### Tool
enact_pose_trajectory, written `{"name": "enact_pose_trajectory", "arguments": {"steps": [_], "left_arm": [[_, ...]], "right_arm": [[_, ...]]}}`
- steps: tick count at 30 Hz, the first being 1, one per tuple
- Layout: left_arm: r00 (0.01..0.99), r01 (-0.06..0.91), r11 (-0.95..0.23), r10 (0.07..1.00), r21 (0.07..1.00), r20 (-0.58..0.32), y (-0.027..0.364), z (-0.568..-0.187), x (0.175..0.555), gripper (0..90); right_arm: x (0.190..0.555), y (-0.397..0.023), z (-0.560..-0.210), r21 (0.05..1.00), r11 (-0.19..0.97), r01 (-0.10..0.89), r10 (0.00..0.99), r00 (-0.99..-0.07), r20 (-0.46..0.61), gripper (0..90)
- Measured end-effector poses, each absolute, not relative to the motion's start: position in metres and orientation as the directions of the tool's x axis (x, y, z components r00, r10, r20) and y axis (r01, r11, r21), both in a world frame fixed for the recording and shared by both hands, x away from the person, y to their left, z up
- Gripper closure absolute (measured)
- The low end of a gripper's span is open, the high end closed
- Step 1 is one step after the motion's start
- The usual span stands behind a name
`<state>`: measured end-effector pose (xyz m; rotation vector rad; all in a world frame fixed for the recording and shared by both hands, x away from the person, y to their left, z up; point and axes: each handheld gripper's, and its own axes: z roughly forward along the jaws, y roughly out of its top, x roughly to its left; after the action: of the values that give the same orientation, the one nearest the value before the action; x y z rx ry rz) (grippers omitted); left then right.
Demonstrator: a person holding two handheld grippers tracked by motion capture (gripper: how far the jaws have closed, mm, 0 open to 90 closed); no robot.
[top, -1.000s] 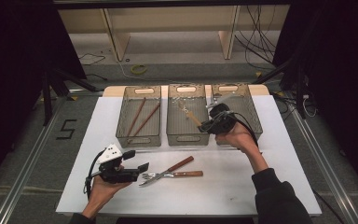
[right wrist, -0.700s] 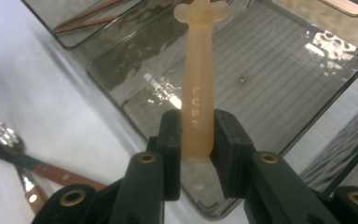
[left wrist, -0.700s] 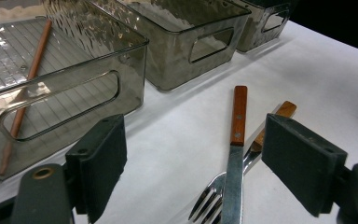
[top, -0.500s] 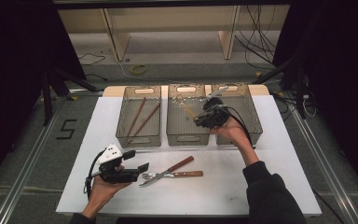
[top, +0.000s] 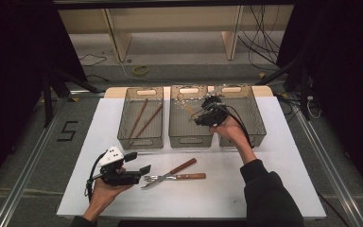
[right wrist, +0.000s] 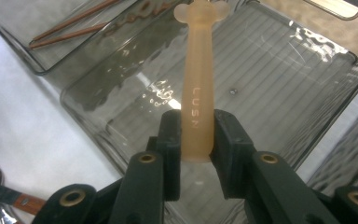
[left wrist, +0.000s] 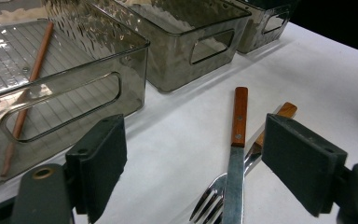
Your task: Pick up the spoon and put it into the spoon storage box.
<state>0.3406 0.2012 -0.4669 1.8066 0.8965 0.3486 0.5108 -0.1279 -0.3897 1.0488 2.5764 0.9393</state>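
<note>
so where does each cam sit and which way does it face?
High view: above the person's side, facing forward and down on the table with three bins; both forearms, left gripper and right gripper show.
Left gripper view: rides the left gripper, looks along its open jaws at knife and fork.
Right gripper view: rides the right gripper, looks down into the middle bin; its jaws clamp a spoon handle.
Shared: chopsticks in the left bin appear in all three.

The right claw (top: 199,111), clamped on the pale orange spoon (right wrist: 199,88), has slid left from over the right-hand bin (top: 251,111) and now hangs above the middle bin (top: 187,138), with the person's forearm swinging left with it.
</note>
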Motion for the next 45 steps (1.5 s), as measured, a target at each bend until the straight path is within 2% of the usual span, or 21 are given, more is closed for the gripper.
{"name": "enact_pose_trajectory", "arguments": {"steps": [16, 29, 31, 35, 41, 45], "left_arm": [[0.675, 0.412, -0.173, 0.718, 0.895, -0.172, 0.202, -0.466, 0.341, 21.5], [0.676, 0.410, -0.171, 0.717, 0.896, -0.173, 0.201, -0.466, 0.341, 21.5], [0.676, 0.412, -0.171, 0.716, 0.895, -0.175, 0.201, -0.466, 0.341, 21.5], [0.675, 0.412, -0.170, 0.717, 0.895, -0.175, 0.201, -0.466, 0.340, 21.5], [0.674, 0.410, -0.170, 0.719, 0.896, -0.171, 0.202, -0.466, 0.340, 21.4], [0.672, 0.410, -0.169, 0.720, 0.896, -0.172, 0.203, -0.466, 0.341, 21.4]], "right_arm": [[0.518, -0.117, -0.395, 0.606, 0.537, 0.587, 0.708, -0.704, 0.055, 74.2], [0.521, -0.111, -0.408, 0.553, 0.551, 0.625, 0.726, -0.686, 0.052, 73.7], [0.522, -0.111, -0.409, 0.545, 0.545, 0.637, 0.733, -0.678, 0.060, 71.4], [0.523, -0.111, -0.409, 0.548, 0.534, 0.644, 0.739, -0.671, 0.068, 57.8], [0.513, -0.112, -0.399, 0.590, 0.547, 0.594, 0.703, -0.708, 0.060, 49.9], [0.502, -0.115, -0.390, 0.621, 0.547, 0.562, 0.674, -0.735, 0.072, 48.1]]}}
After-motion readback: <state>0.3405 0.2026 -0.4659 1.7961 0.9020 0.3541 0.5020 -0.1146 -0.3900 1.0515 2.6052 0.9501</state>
